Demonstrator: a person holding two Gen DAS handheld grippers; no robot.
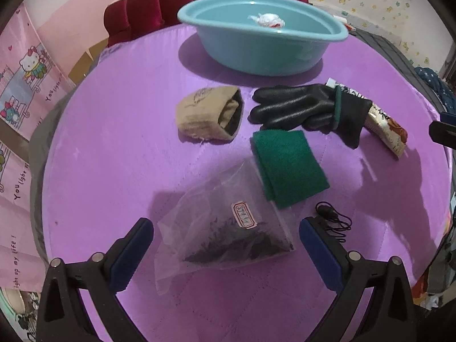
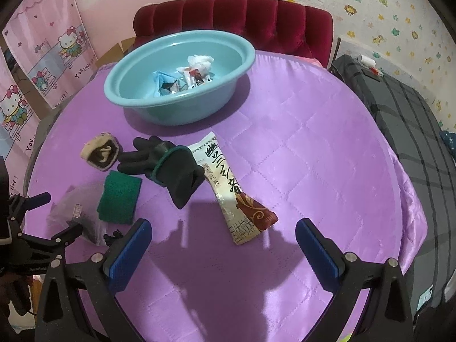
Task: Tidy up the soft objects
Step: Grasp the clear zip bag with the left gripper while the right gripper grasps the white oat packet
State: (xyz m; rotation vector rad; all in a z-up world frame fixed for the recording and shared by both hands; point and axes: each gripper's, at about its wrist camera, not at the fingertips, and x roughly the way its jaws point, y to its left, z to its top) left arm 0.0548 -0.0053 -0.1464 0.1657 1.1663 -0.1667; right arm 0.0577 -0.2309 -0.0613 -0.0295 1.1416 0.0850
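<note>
On the purple quilted table (image 1: 114,148) lie a clear plastic bag of dark bits (image 1: 228,233), a green scouring pad (image 1: 289,166), a rolled beige sock (image 1: 211,114), a black glove (image 1: 307,108) and a snack packet (image 2: 233,196). My left gripper (image 1: 226,238) is open, its blue pads either side of the plastic bag. My right gripper (image 2: 223,238) is open just short of the snack packet's near end. A teal basin (image 2: 179,85) at the back holds crumpled wrappers (image 2: 196,69). The left gripper (image 2: 42,213) also shows at the right wrist view's left edge.
A small black cord (image 1: 333,219) lies by the left gripper's right finger. A red velvet chair (image 2: 233,20) stands behind the table. Dark plaid fabric (image 2: 413,131) lies to the right. Pink cartoon posters (image 2: 42,65) cover the left wall.
</note>
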